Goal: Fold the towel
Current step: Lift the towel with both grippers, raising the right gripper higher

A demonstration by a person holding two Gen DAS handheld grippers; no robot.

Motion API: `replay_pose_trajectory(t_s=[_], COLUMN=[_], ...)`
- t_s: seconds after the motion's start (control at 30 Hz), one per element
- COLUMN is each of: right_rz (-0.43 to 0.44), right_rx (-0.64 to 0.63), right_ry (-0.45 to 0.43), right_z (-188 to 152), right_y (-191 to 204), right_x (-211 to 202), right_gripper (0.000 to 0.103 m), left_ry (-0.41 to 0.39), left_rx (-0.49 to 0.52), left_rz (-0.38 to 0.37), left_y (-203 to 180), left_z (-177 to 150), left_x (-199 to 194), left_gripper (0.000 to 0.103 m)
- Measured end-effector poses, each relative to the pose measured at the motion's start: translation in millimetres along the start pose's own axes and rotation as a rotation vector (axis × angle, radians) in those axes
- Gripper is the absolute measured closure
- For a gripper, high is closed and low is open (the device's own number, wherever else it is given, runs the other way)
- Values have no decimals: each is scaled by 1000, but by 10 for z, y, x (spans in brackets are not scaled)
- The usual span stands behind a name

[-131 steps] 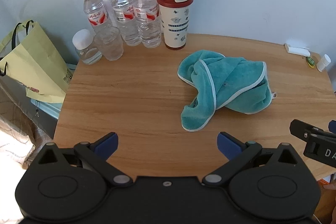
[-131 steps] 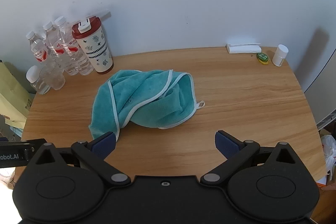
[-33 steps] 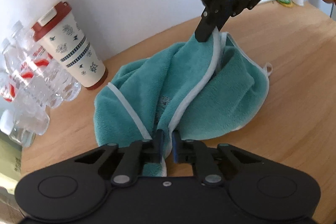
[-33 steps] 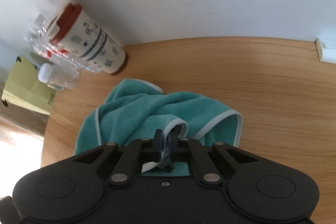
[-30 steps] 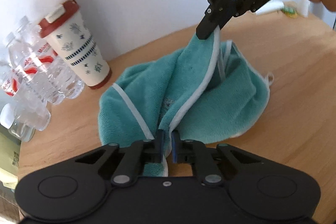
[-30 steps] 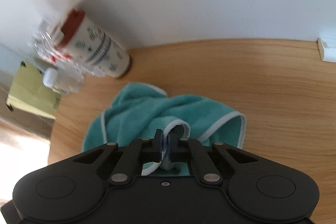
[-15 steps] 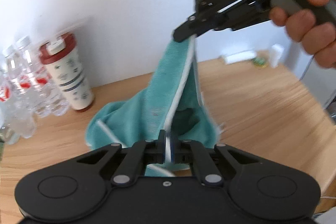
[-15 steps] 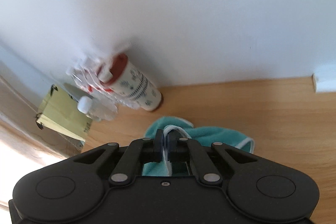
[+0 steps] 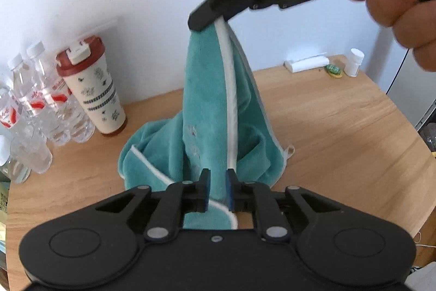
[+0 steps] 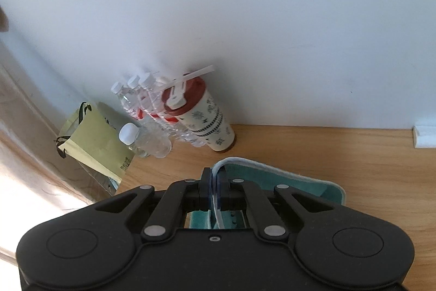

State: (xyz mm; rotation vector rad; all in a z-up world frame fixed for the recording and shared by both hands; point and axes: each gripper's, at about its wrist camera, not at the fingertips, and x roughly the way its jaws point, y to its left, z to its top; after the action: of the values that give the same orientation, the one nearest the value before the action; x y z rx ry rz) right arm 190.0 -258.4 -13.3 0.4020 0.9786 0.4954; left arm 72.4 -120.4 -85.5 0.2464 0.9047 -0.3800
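Note:
A teal towel (image 9: 218,111) with white piping hangs in a tall cone above the wooden table (image 9: 340,127). My right gripper (image 9: 201,21) is shut on the towel's top edge and holds it high; in the right wrist view (image 10: 214,182) the white piping runs between its closed jaws. My left gripper (image 9: 216,182) is low at the towel's near edge. Its jaws stand slightly parted with teal cloth and piping between them, and the grip looks loose. The towel's lower part (image 10: 299,184) still rests on the table.
A cream tumbler with a red lid (image 9: 92,83) and several water bottles (image 9: 35,105) stand at the back left. A white box (image 9: 305,63), a green item (image 9: 333,70) and a small white bottle (image 9: 355,62) sit at the back right. A yellow-green bag (image 10: 95,141) hangs off the left edge.
My right gripper has lifted the towel edge much higher, pulling the towel into a tall cone. My left gripper's jaws have parted slightly around the lower edge.

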Motion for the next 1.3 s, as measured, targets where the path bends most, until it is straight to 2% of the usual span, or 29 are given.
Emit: replay_pose_trajectory(t_s=[0.07,0.13,0.2,0.33,0.4,0.43,0.47,0.5,0.7,0.83,1.0,1.1,1.3], right_rz=[-5,-10,-25,-26,-29,-34,-39,-46,-68,-67,-56,-49,-32], right_rx=[-8,-12,-19,-8,-3,-3,-2,0,1,12,16,18,46], right_ry=[-4,-5,-5,-11,-17,-21,-25,-26,-7,-43,-63,-75,-38], right_z=[-7,-12,-13,-31,-49,-60,-72,-91,-153,-125,-104,-91,-155], right_y=[92,173,224,277,305,321,336,349,348,346,357,363,304], right_x=[25,50,70,67,61,61,61,67,25,-74,-109,-129,78], right_gripper=[99,99,99,99,99,99,99,99,99,99,99,99,99], left_ry=[-11,-24,-31,-8,-19,-24,-28,-27,-35,-65,-104,-106,-83], left_rx=[8,7,2,27,28,30,33,34,-50,-35,-20,-15,2], left_rz=[-13,-25,-36,3,35,36,49,66,50,41,67,75,90], left_y=[33,38,34,4,-4,4,20,41,292,425,593,655,764], left_z=[9,22,39,41,12,0,-22,-43,-50,49,144,166,127], left_x=[-9,-5,33,213,274,302,334,358,303,98,-201,-305,-420], left_gripper=[71,61,60,58,59,71,91,96,98,98,99,99,99])
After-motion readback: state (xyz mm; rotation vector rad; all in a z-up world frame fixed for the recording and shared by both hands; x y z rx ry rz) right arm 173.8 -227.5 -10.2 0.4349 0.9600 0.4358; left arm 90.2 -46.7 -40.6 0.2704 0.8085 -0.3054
